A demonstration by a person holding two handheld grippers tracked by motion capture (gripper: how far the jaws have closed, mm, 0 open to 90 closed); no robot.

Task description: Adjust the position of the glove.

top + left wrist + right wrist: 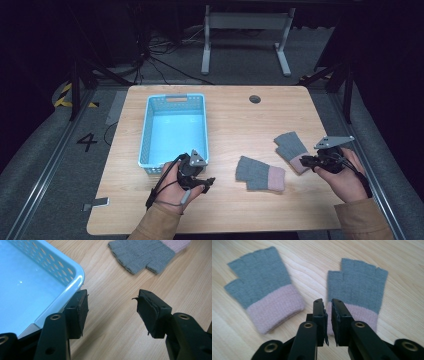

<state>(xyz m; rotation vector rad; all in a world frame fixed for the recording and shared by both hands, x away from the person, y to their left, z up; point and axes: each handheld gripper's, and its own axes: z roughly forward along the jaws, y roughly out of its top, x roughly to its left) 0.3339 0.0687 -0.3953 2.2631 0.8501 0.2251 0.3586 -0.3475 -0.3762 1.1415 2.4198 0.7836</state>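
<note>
Both forearms come in over the bench's near edge, the left hand (176,187) holding the left tool (206,184) with its jaws spread wide, the right hand (345,175) near the right edge holding the right tool (303,160) with jaws nearly closed.

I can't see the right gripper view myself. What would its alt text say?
Two grey fingerless gloves with pink cuffs lie flat, side by side but apart, on a light wooden table, seen from just above. The right gripper sits over the pink cuff of the right-hand glove, its two black jaws nearly closed with a thin gap; the left-hand glove lies untouched.
</note>
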